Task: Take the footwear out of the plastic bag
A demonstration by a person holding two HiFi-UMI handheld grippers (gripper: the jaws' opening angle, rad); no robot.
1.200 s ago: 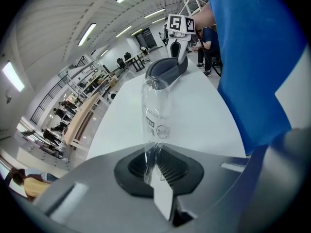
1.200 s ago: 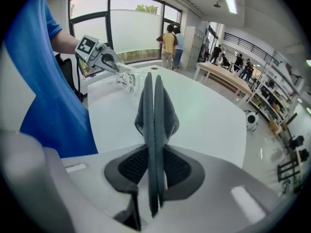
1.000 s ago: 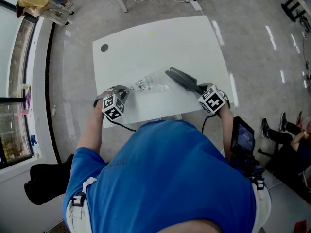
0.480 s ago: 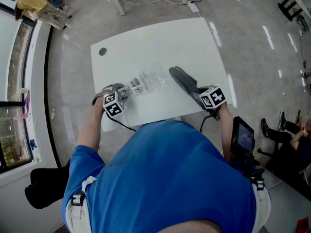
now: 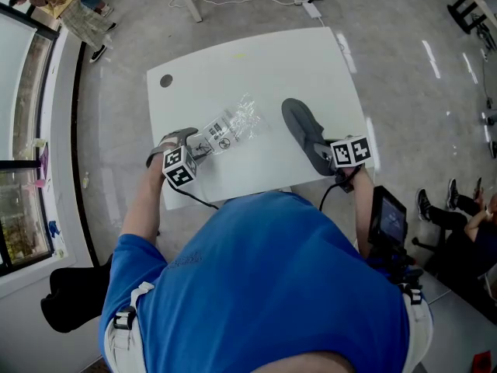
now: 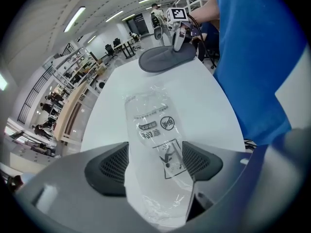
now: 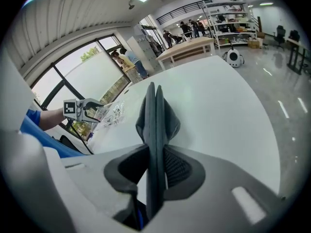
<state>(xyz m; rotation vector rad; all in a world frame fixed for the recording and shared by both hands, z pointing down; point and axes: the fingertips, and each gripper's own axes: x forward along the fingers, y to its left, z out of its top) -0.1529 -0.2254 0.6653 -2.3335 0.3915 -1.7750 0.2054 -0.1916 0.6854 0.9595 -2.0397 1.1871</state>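
The extraction itself is judged to be done. The footwear (image 7: 156,110), a flat grey slipper, is seen wholly outside the plastic bag (image 6: 150,115), and the two are well apart on the white table (image 5: 233,68). The step in hand is taken to be the letting-go of the emptied bag.

The jaws of the left gripper (image 6: 154,163) are being opened and stand wide. The clear, crumpled bag is still lodged between the pads and runs forward from them onto the table, but it is no longer pinched. No footwear can be made out inside it.

The right gripper (image 7: 156,166) is clenched on the footwear. Its heel end is clamped edge-on between the pads, and the rest of the sole extends straight ahead of the jaws, at or just above the table top.

For the next move, the left gripper would need to be drawn back clear of the film, which may cling to a pad. The footwear would then need to be laid flat ahead of the right gripper before that grip is eased.
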